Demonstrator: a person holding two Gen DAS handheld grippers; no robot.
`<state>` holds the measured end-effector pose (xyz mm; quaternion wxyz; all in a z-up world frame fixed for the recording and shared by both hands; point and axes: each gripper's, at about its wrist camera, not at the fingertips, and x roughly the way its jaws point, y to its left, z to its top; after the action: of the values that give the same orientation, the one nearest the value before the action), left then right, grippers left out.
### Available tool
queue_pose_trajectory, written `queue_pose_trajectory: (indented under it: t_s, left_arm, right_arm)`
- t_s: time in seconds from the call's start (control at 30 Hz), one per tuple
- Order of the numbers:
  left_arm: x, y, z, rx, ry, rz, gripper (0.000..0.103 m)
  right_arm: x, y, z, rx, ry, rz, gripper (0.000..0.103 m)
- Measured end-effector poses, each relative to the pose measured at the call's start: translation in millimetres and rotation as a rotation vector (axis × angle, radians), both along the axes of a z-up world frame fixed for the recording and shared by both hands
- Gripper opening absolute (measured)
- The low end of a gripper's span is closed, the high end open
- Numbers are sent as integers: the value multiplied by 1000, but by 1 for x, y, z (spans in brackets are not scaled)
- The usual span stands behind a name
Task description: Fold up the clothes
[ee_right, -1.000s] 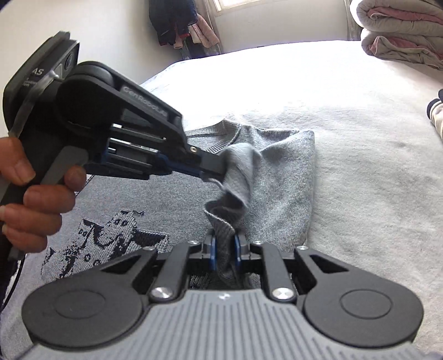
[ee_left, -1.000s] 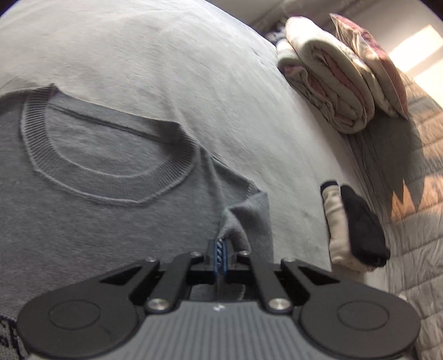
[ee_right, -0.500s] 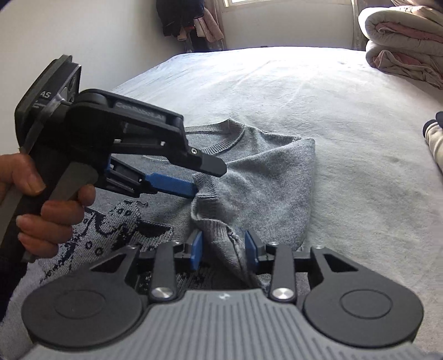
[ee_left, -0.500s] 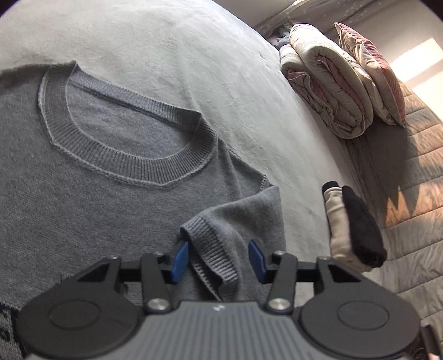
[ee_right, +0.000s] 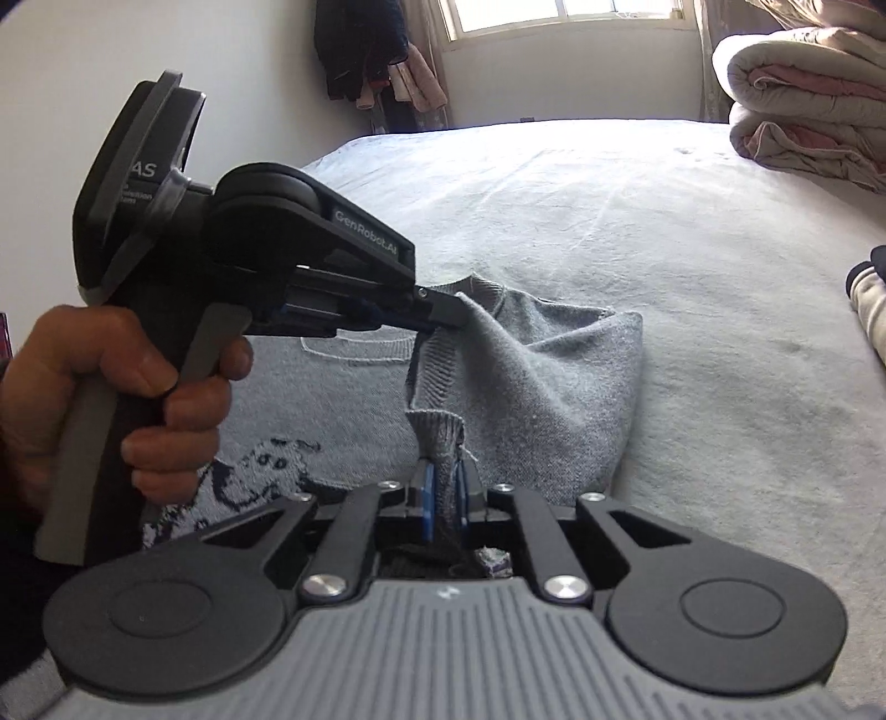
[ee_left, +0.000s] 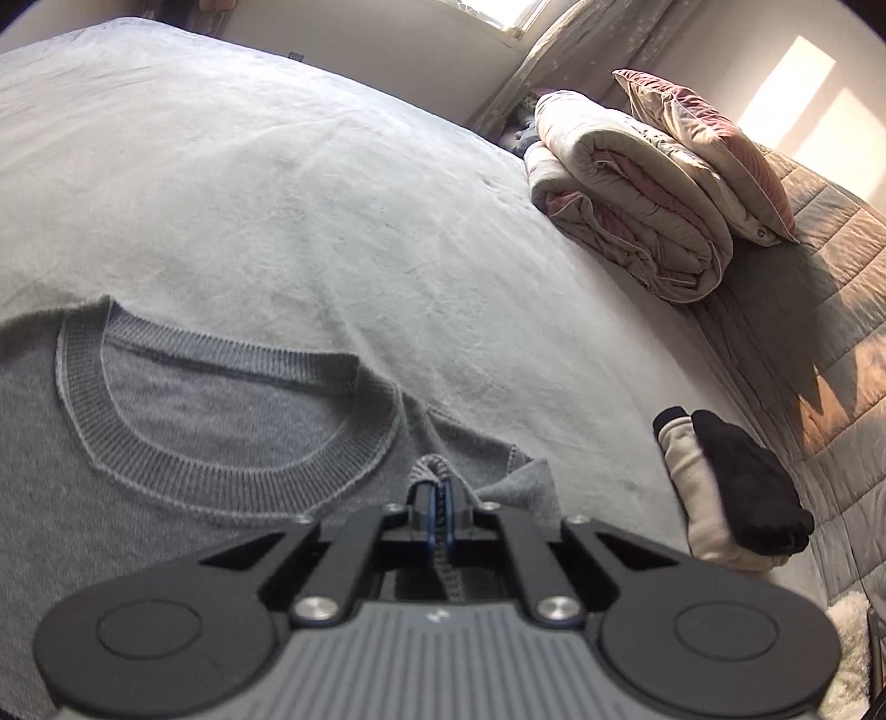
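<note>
Grey sweater [ee_right: 554, 387] lying flat on the bed [ee_left: 277, 194], its sleeve lifted over the body, partway into a fold. Left hand-held gripper [ee_right: 443, 318] and right hand-held gripper [ee_right: 446, 487] are each clamped on the ribbed cuff. Rolled duvet [ee_left: 626, 194] and folded garments [ee_left: 720, 498] lie at the bed's edge; a window [ee_right: 554, 16] is behind.

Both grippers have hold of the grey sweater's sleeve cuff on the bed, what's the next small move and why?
Probably carry the sleeve cuff inward across the grey sweater and lay it flat. Both the left gripper and right gripper are shut on the ribbed edge, lifted off the bed, and the sleeve hangs bunched between them.
</note>
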<state>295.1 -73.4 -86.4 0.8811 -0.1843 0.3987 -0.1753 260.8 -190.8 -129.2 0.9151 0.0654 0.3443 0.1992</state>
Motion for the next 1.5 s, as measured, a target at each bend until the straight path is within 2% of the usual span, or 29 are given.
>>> queue_pose_trajectory:
  t_s: [0.23,0.27,0.37,0.4,0.47,0.57,0.73,0.8,0.83,0.87,0.93,1.0,1.03,1.17,1.3,1.5]
  left_arm:
    - [9,13,0,49,-22,5,4]
    - [9,18,-5,62,-10,18,4]
    - [11,31,-17,98,24,55,6]
    - [11,39,-20,85,30,67,7]
    - [11,52,-23,44,51,83,14]
    - [10,62,-26,-16,75,72,28]
    - [10,57,-31,-53,65,22,29]
    - [11,54,-33,-52,55,4,25]
    - [12,51,-35,-49,51,-4,19]
    - [13,50,-37,-55,54,-14,1]
    - [12,47,-38,-56,35,-24,0]
    - [8,47,-32,-39,-24,-20,0]
    - [6,47,-29,-33,-51,-17,0]
    - [9,55,-23,-8,-95,14,0]
    - [14,66,-25,-2,-81,34,0]
    - [16,75,-29,15,-75,45,0]
  right_arm:
    - [16,19,-10,45,52,-8,11]
    - [18,21,-13,43,65,-4,18]
    - [19,20,-14,52,94,22,24]
    - [18,17,-11,66,88,27,37]
    - [17,6,-2,86,52,25,46]
    - [27,-16,6,79,17,-22,46]
    - [54,-51,3,49,-3,-167,46]
    - [68,-63,-3,59,11,-222,46]
    - [76,-68,-6,64,19,-246,46]
    - [84,-72,-11,69,29,-266,46]
    - [96,-76,-19,84,41,-282,45]
    - [102,-76,-23,101,40,-280,27]
    - [104,-75,-24,109,36,-279,25]
    - [106,-71,-26,120,25,-290,25]
    - [111,-71,-27,140,31,-294,30]
    - [119,-71,-29,170,41,-300,32]
